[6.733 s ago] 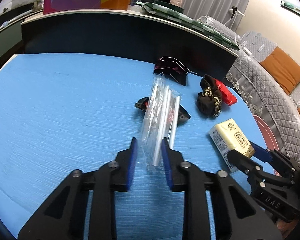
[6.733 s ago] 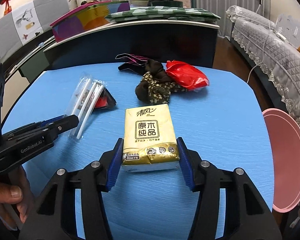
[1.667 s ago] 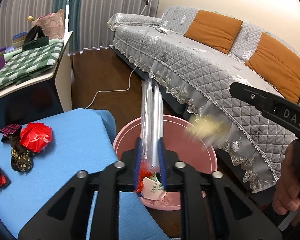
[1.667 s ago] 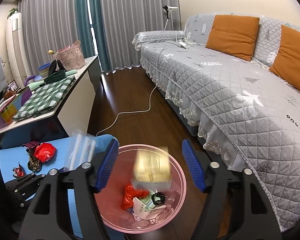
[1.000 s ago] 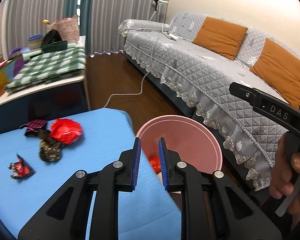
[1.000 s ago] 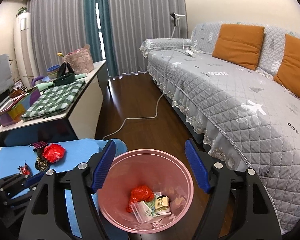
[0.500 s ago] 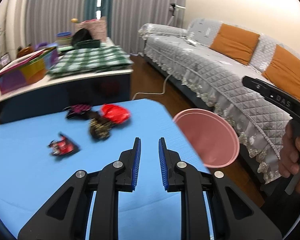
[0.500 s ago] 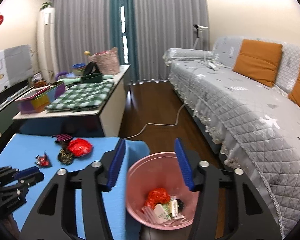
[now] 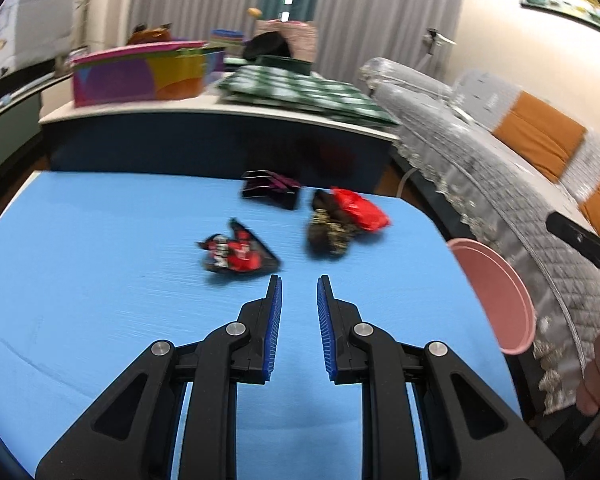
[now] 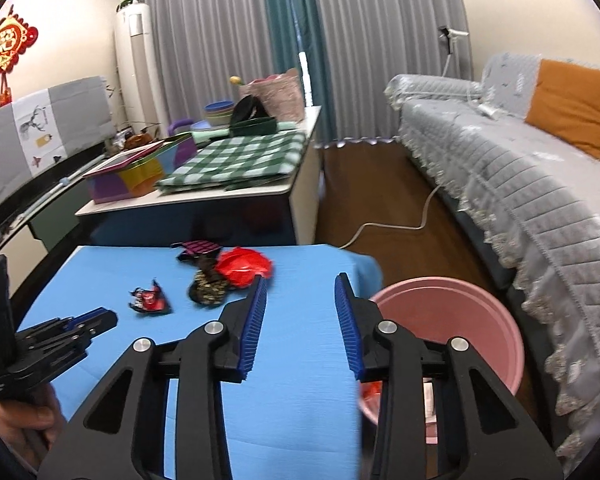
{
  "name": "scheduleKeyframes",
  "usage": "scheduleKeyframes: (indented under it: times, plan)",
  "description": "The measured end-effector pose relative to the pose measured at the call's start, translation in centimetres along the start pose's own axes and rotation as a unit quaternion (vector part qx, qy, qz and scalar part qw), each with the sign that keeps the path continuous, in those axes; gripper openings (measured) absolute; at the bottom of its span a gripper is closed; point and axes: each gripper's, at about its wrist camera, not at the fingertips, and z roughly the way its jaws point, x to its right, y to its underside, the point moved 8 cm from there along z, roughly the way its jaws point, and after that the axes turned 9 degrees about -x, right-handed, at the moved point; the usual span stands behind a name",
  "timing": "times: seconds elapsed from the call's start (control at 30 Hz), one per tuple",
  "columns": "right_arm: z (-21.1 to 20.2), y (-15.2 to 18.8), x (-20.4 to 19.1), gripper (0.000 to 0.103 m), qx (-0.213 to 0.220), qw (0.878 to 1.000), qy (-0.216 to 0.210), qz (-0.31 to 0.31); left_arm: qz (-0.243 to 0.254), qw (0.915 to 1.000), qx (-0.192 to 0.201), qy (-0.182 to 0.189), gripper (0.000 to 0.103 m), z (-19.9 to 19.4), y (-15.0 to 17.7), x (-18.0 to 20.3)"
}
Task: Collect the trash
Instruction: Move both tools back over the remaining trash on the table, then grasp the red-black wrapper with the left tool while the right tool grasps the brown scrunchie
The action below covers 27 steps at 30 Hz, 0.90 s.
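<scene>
On the blue table (image 9: 80,264) lie a red-and-black wrapper (image 9: 238,252), a dark patterned wad (image 9: 330,230) beside a red plastic bag (image 9: 360,210), and a black-purple wrapper (image 9: 272,188). They also show in the right wrist view: wrapper (image 10: 150,301), wad (image 10: 208,290), red bag (image 10: 242,266). My left gripper (image 9: 298,280) is open and empty, just short of the red-and-black wrapper. My right gripper (image 10: 300,278) is open and empty over the table's right part. The pink bin (image 10: 500,324) stands off the table's right edge with trash inside.
A white-topped counter (image 10: 204,196) behind the table carries a colourful box (image 10: 140,172) and a green checked cloth (image 10: 240,156). A grey quilted sofa (image 10: 520,184) with orange cushions runs along the right. A white cable (image 10: 396,226) lies on the wooden floor.
Both grippers swung left from the bin back over the table. The left gripper moved closer to the red-and-black wrapper and opened a little wider. Earlier, tissue pack and clear packet dropped into the bin.
</scene>
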Motion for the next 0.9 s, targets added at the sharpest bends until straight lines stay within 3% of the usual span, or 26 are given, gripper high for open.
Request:
scheduleKeyframes:
  times: [0.3,0.6,0.73,0.9]
  plan:
    - [5.4,0.4,-4.8,0.031,-0.027,0.998,-0.047,-0.011,-0.050,0.9985,-0.008,-0.018,0.019,2.7,-0.5,-4.2]
    - [9.8,1.0,-7.6,0.031,-0.060,0.996,-0.068,-0.014,-0.082,0.9963,-0.021,-0.008,0.019,5.3,-1.6,-6.3]
    - [11.4,1.4,-8.3,0.032,-0.074,0.994,-0.073,-0.016,-0.089,0.9958,-0.022,-0.003,0.034,5.8,-1.9,-6.5]
    - [13.6,1.2,-9.1,0.035,-0.089,0.993,-0.080,-0.014,-0.101,0.9946,-0.022,0.003,0.039,6.7,-2.6,-6.9]
